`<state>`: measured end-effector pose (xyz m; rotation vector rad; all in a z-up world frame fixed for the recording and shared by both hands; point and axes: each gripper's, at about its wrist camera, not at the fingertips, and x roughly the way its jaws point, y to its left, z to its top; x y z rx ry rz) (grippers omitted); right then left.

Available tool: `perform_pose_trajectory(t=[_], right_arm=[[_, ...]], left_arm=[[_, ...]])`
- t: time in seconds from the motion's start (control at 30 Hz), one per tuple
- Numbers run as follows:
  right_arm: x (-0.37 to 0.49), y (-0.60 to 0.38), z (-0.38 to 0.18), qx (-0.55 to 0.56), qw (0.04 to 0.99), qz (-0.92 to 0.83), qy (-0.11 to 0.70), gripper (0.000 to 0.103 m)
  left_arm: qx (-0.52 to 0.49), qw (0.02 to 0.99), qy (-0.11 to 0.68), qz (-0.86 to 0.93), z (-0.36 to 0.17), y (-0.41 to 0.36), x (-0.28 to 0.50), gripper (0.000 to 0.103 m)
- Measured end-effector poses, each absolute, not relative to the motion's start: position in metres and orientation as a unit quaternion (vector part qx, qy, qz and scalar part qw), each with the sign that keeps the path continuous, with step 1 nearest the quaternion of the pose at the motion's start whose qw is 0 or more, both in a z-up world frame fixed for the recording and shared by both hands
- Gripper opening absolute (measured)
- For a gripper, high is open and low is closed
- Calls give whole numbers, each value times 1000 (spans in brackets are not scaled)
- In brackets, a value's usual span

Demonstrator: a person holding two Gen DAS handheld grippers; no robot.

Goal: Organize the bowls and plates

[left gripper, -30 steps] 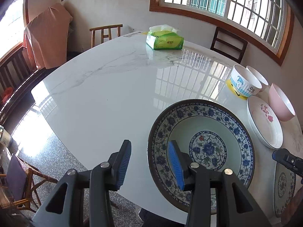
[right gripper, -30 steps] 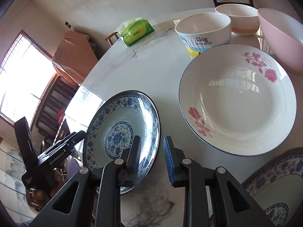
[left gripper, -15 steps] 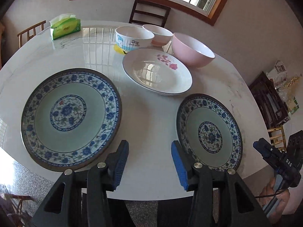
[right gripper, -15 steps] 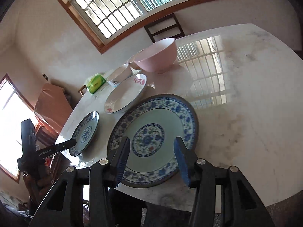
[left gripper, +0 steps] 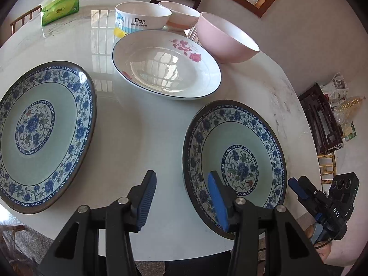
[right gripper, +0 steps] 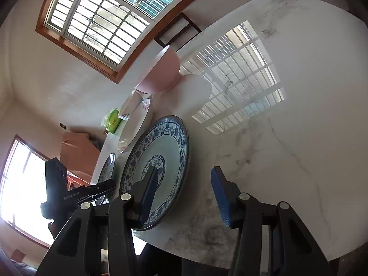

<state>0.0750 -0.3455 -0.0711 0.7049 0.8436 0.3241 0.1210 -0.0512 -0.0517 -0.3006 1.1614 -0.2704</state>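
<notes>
White marble bench (left gripper: 142, 119) carries everything. Left wrist view, left to right: large blue-patterned plate (left gripper: 43, 135) at the left edge, well clear of the left gripper (left gripper: 181, 202). Left gripper jaws spread with nothing between them, only bare bench in the gap; its right pad overlaps the near-left rim of the smaller blue-patterned plate (left gripper: 237, 161), contact unclear. Behind: rose plate (left gripper: 165, 66), "Dog" bowl (left gripper: 142, 20), a second white bowl (left gripper: 181, 15), pink bowl (left gripper: 227, 39). Right gripper (right gripper: 184, 195): jaws have just been opening, now spread around the plate's near rim, pads not pressing it.
</notes>
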Motion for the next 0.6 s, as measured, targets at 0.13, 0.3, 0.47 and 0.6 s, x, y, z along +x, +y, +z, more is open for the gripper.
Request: perform_pose_trajectory(t=[0.13, 0.3, 0.47, 0.6], right_arm=[[80, -343, -78, 339, 834, 165, 403, 46], [87, -339, -86, 352, 822, 182, 408, 46], [95, -334, -86, 344, 820, 196, 413, 47], [101, -328, -87, 334, 818, 206, 421, 47]], left_arm=[[-143, 811, 551, -138, -57, -57, 125, 48], [-151, 803, 559, -138, -63, -57, 129, 48], [-162, 800, 563, -131, -64, -55, 132, 47], [-141, 800, 570, -126, -63, -64, 133, 23]])
